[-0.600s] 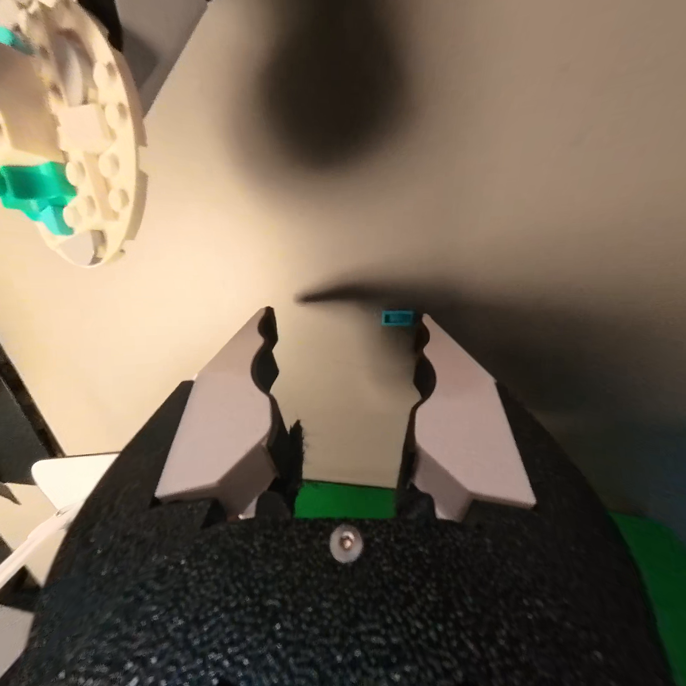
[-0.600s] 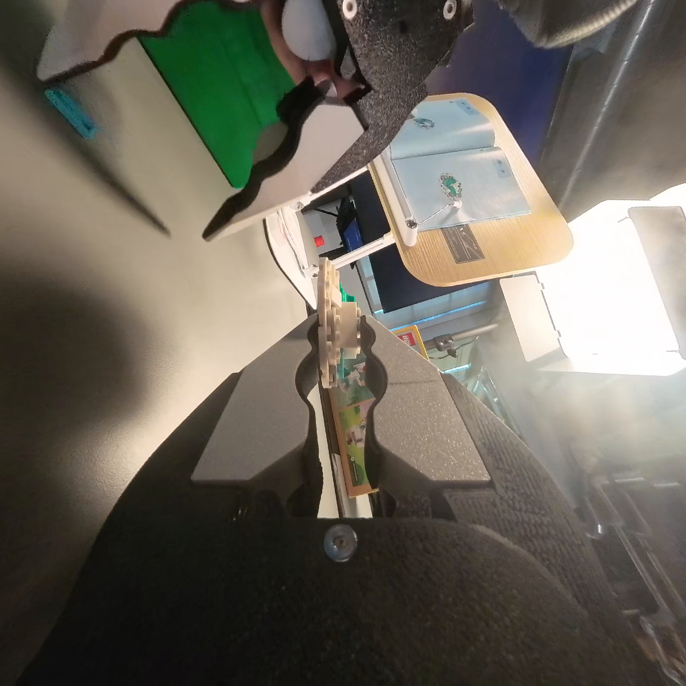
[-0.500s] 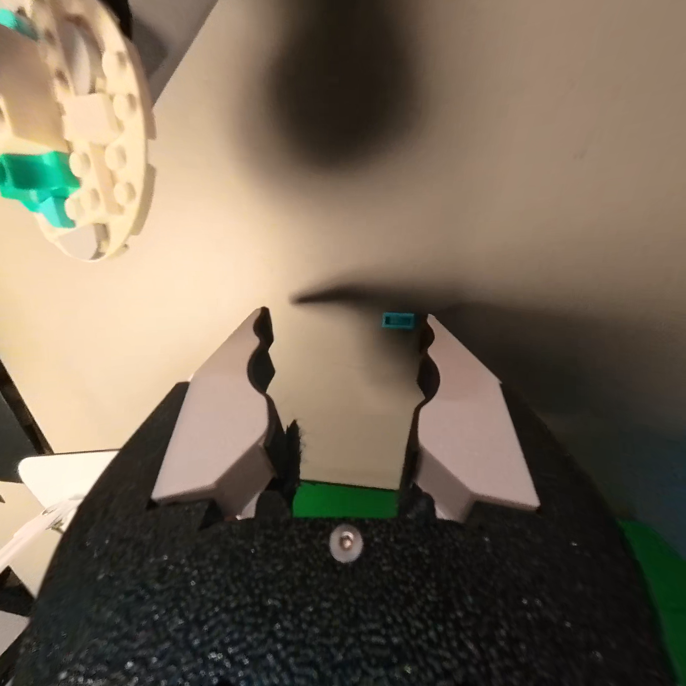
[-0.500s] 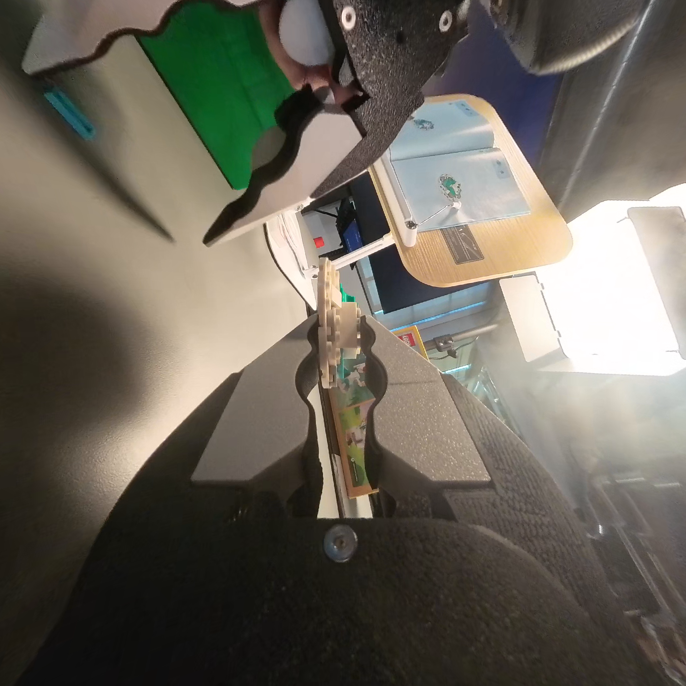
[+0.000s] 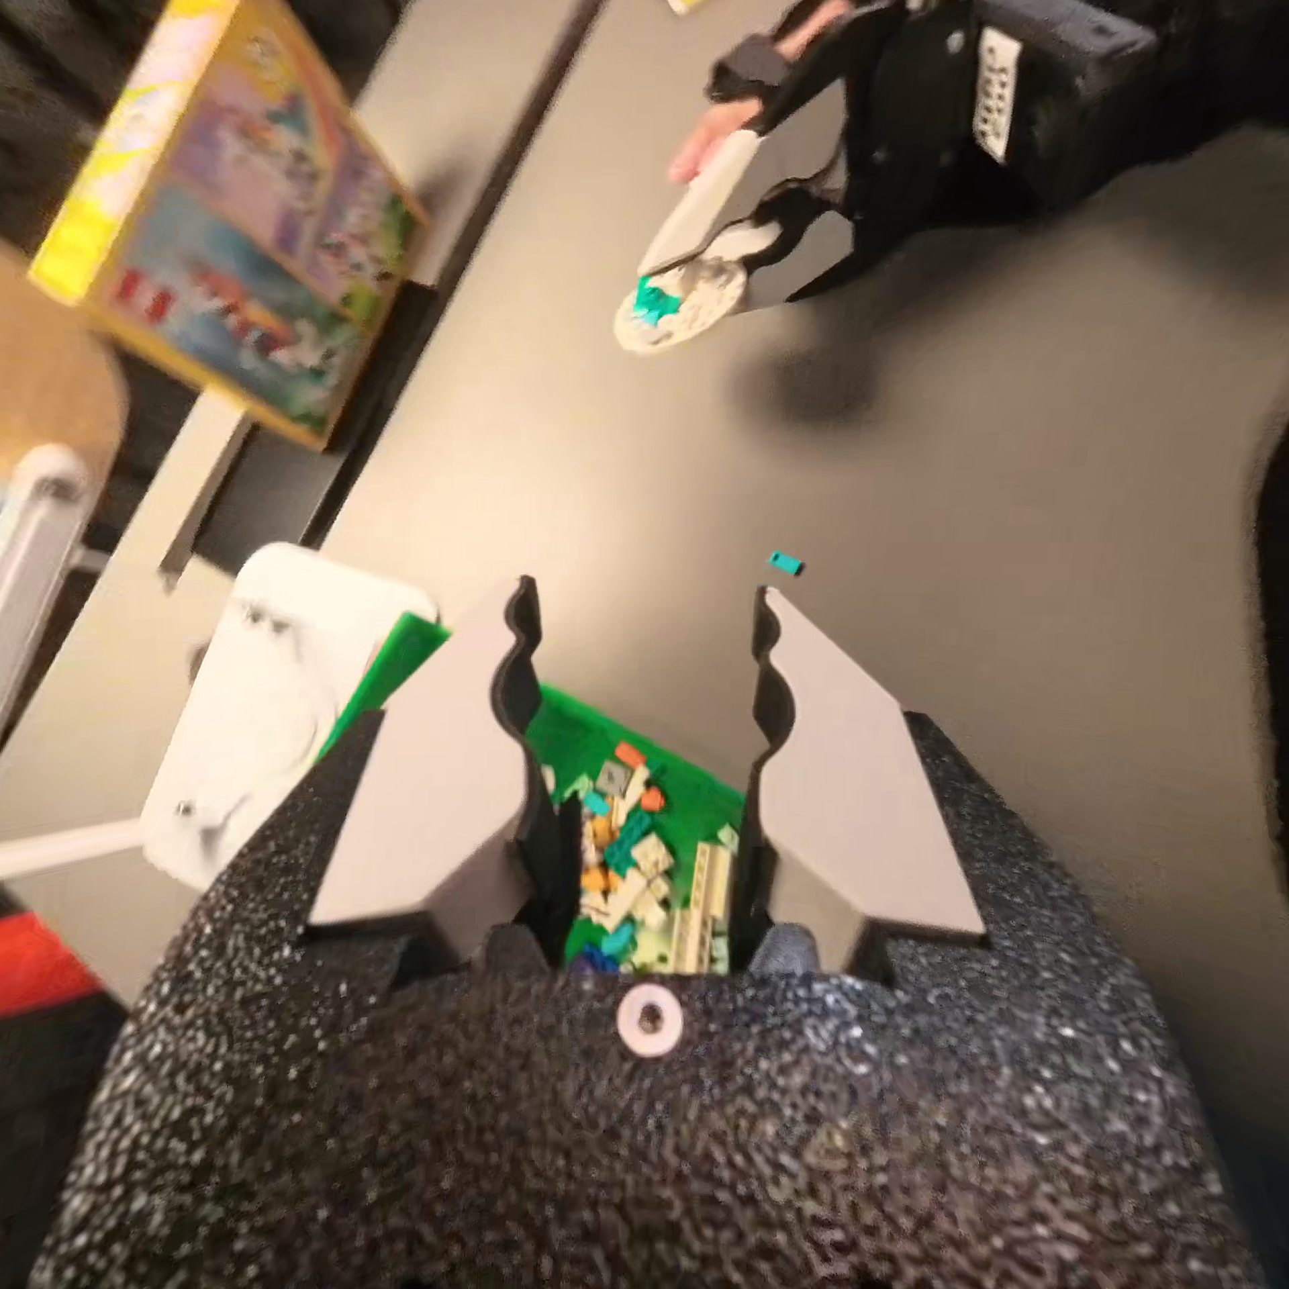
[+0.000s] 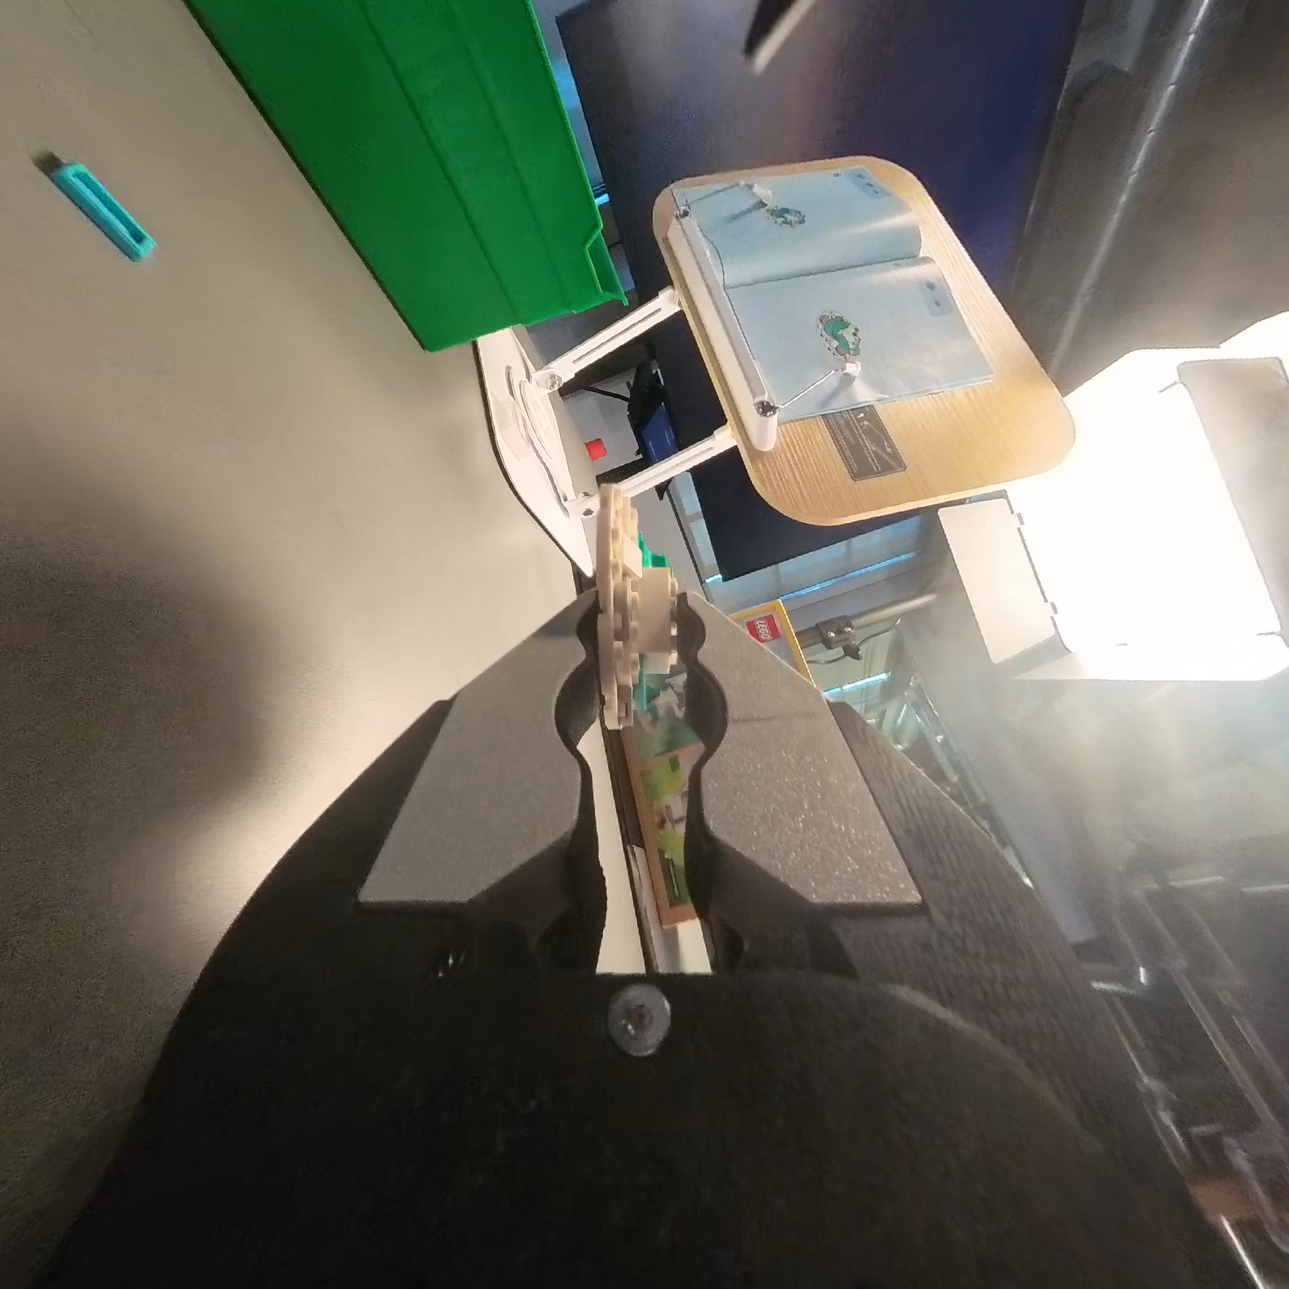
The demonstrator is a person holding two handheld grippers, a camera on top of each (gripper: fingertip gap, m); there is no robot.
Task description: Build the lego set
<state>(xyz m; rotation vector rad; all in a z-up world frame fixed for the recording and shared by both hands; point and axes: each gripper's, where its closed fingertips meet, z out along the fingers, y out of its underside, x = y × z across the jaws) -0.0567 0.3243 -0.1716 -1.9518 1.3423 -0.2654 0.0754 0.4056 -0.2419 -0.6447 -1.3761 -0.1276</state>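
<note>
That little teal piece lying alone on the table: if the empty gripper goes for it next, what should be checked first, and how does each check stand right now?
1. Left gripper open and empty: ok.
2. Teal piece in view, lying alone on the table: ok.
3. Piece lined up between the fingers: not ok; it sits just beyond and outside the right fingertip.
4. Right gripper firmly holding the round tan assembly: ok, shut on it.
5. Green bin clear of the path: ok, it lies below the gripper, short of the piece.
6. Which face of the piece is up: cannot tell.
</note>
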